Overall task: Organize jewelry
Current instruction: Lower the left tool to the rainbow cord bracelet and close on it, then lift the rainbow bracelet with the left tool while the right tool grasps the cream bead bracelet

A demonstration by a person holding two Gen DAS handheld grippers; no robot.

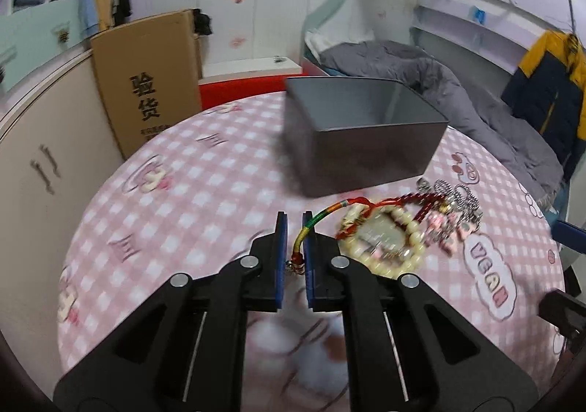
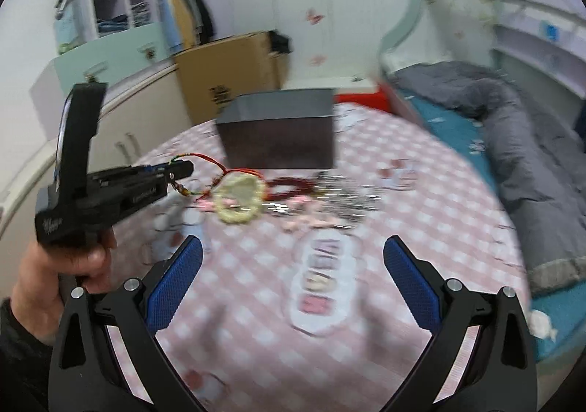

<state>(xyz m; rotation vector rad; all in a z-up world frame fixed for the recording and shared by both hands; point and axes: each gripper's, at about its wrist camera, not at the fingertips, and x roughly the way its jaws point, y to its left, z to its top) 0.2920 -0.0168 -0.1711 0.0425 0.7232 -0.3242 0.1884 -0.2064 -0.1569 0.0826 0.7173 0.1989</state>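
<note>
Left gripper [image 1: 294, 229] has its blue pads drawn in narrow, and there between them runs the braided multicoloured cord bracelet [image 1: 311, 225], pinched near its knotted end, with a small red charm dangling below the grip. From the right wrist view you can see that cord lifted clear of the tablecloth, stretching from the gripper tip toward the pile. The person's hand [image 2: 55, 276] wraps the left gripper's handle at the left edge of that view.

Landmark here is the grey open box [image 1: 362, 133], sitting on the pink checked tablecloth [image 1: 183, 192]. The whole jewelry heap lies just in front of the box, on the near side. Closest to the held cord is the cream bead bracelet [image 1: 388, 240], a full loop lying flat. Beside it, a dark red bead bracelet [image 1: 421, 205], and further along the box's front, near its right corner, a tangle of silver metal pieces [image 1: 457, 196], too blurred to sort out one by one.

Right gripper [image 2: 293, 254] hangs over the cloth on the near side of the heap, jaws spread wide, nothing between them.
</note>
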